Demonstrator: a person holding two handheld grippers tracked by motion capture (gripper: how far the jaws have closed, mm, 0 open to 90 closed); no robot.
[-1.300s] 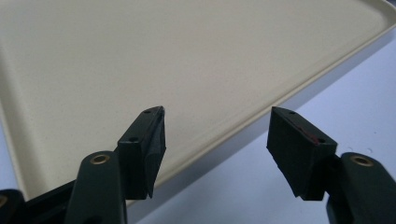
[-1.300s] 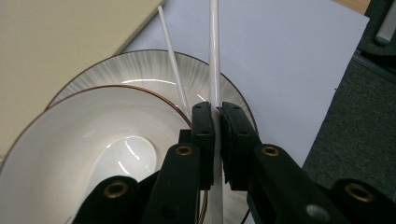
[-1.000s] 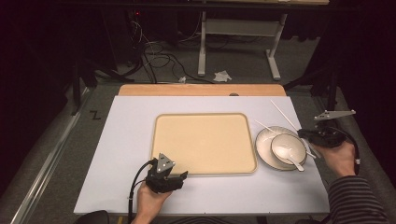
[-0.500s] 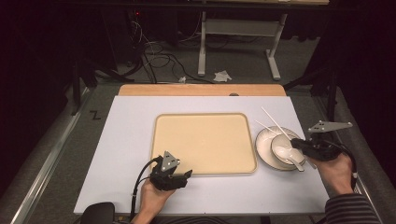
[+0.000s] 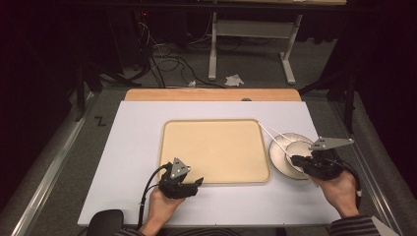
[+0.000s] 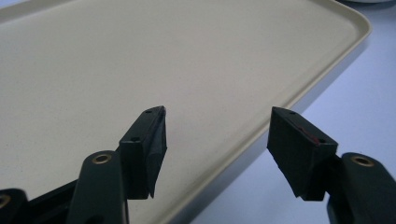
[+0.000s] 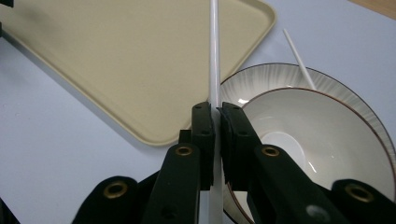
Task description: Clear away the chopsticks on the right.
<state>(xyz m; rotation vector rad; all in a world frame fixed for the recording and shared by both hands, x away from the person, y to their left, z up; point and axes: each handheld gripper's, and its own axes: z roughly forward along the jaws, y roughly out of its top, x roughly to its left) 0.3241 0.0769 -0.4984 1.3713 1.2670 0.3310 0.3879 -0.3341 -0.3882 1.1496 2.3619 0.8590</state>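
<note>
The right gripper (image 7: 215,114) pinches a thin white chopstick (image 7: 214,51) over the white bowl (image 7: 322,135), at three o'clock of the beige tray (image 5: 216,150). It could swivel loose (narrow hold). The left gripper (image 6: 217,135) gapes empty.

Room is dark, light falls mostly on the white surface (image 5: 133,162). A bare wood strip (image 5: 211,94) runs along its far edge. Grey carpet floor (image 5: 59,147) all round. Behind: white metal desk frame (image 5: 248,46) with two legs and a crossbar, loose cables (image 5: 160,61) tangled on the floor, a crumpled paper scrap (image 5: 234,79). A metal rail (image 5: 46,182) runs along the floor at left.
</note>
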